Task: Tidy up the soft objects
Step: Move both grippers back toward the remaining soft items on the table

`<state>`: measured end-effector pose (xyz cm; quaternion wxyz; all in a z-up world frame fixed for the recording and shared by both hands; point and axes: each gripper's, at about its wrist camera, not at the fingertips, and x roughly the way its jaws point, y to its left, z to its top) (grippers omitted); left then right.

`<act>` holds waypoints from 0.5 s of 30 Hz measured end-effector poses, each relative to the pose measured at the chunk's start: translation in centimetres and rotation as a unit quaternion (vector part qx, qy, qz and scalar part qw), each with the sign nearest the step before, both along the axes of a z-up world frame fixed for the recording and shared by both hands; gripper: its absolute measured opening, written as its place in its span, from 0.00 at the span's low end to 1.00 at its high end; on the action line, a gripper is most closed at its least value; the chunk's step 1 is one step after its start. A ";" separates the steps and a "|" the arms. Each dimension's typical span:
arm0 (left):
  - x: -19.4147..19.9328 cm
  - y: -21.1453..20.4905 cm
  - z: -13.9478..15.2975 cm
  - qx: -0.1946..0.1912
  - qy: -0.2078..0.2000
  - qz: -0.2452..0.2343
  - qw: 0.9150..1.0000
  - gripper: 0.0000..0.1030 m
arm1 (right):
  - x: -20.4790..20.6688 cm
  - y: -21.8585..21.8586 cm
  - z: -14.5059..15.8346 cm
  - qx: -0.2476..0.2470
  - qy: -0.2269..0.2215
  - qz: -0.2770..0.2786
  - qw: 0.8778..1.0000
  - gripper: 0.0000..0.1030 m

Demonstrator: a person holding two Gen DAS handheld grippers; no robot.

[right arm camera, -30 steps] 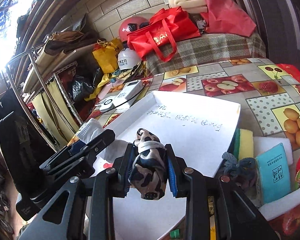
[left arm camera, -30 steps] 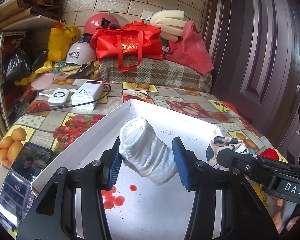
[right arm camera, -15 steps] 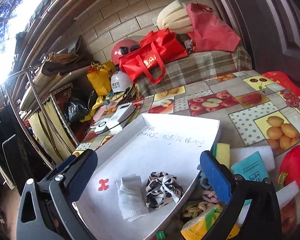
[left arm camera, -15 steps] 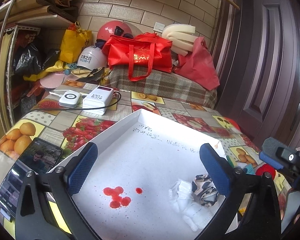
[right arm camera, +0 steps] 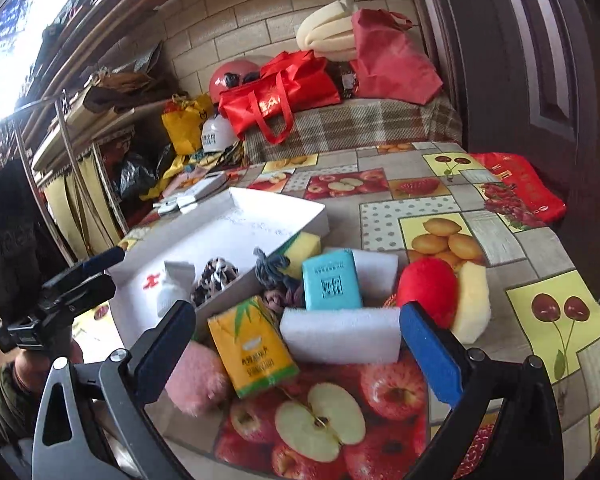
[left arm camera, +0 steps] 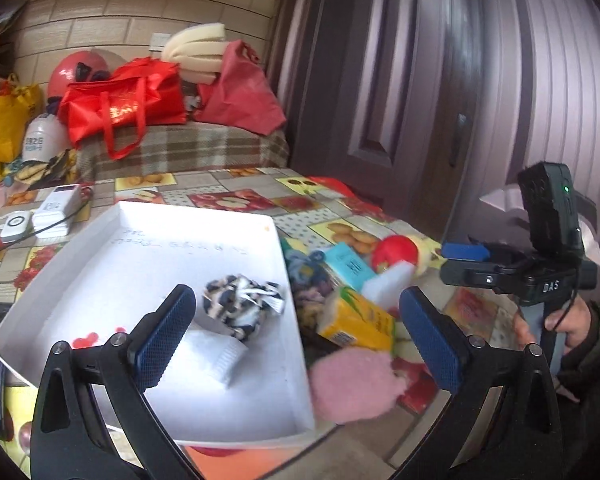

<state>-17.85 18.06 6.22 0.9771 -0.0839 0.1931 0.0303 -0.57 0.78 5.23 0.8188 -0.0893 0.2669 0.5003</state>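
With nothing between their blue pads, the left hand-held gripper [left arm camera: 300, 340] and the right hand-held gripper [right arm camera: 300, 344] both stand wide, their jaws having just been opening. Near the worktop's [right arm camera: 540, 288] front edge crowd a pink fluffy piece [right arm camera: 198, 380], a yellow tissue pack [right arm camera: 252, 354] and a white foam block [right arm camera: 340, 334], beside bare cloth at right. Beyond, the white tray [left arm camera: 100, 272] holds the white sock [left arm camera: 216, 354] touching the leopard-print cloth [left arm camera: 240, 306], its far half free.
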 end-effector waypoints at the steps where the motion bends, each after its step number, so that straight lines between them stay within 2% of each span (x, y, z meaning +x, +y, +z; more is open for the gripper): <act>1: 0.2 -1.2 -0.2 0.010 0.013 -0.018 1.000 1.00 | -0.4 0.2 -0.4 -0.013 -0.008 0.011 1.000 0.99; 3: 0.4 -3.1 -0.7 0.030 0.031 -0.042 0.998 1.00 | -1.0 0.8 -0.9 -0.029 -0.025 0.028 0.999 0.99; 5: 0.6 -4.4 -1.1 0.044 0.048 -0.054 0.996 1.00 | -1.1 2.1 -1.1 -0.035 -0.023 0.044 0.998 0.97; 10: 1.1 -5.2 -1.8 0.057 0.074 -0.051 0.994 0.99 | -1.3 7.2 -3.2 -0.087 -0.025 0.088 0.992 0.90; 12: 1.3 -5.2 -2.2 0.057 0.085 -0.051 0.993 0.99 | -2.0 8.4 -4.2 -0.114 -0.074 0.079 0.988 0.89; 13: 1.6 -5.3 -2.3 0.058 0.091 -0.052 0.993 0.99 | -2.1 8.7 -4.4 -0.121 -0.084 0.078 0.986 0.87; 15: 1.7 -5.5 -2.4 0.060 0.091 -0.058 0.992 0.99 | -2.1 8.5 -4.4 -0.127 -0.100 0.074 0.984 0.76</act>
